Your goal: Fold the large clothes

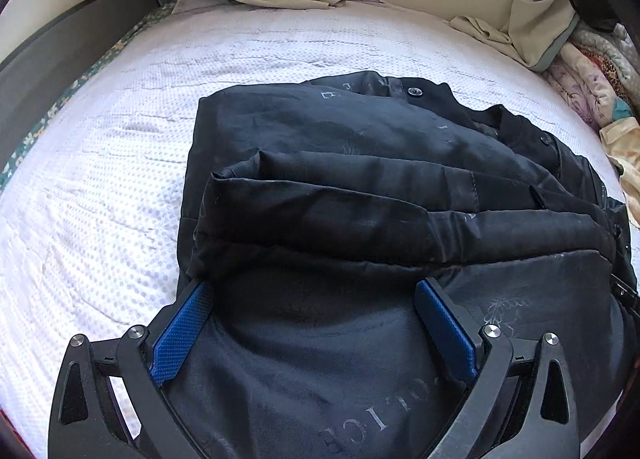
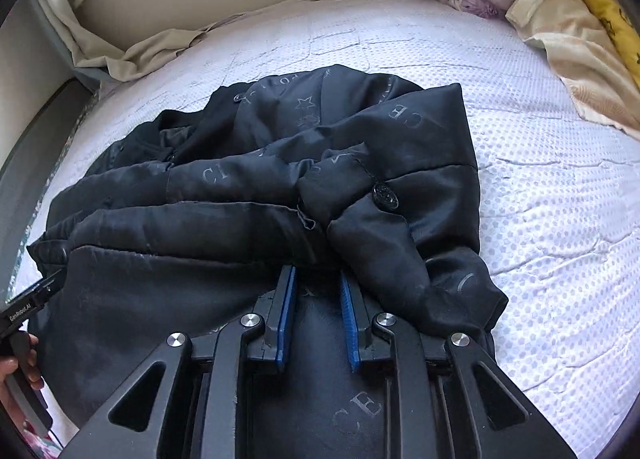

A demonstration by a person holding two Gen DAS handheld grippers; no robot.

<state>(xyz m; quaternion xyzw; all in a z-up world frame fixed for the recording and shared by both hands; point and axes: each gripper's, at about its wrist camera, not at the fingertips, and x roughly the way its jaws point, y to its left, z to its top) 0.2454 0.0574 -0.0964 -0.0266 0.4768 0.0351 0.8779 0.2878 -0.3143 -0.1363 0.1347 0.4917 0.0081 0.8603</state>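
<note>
Bright daylight, soft shadows. White bedcover beyond fingers near washed out; black coat detail murky. Strong fisheye bend, dark corners.

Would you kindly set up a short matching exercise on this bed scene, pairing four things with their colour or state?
Things:
1. jacket
2. mattress cover
3. left gripper
4. bedding with black crosses

Colour or state:
A. yellow
B. white, dotted texture
C. black, lying partly folded
D. jaws wide apart over the fabric

Pairs: 1-C, 2-B, 3-D, 4-A
</note>
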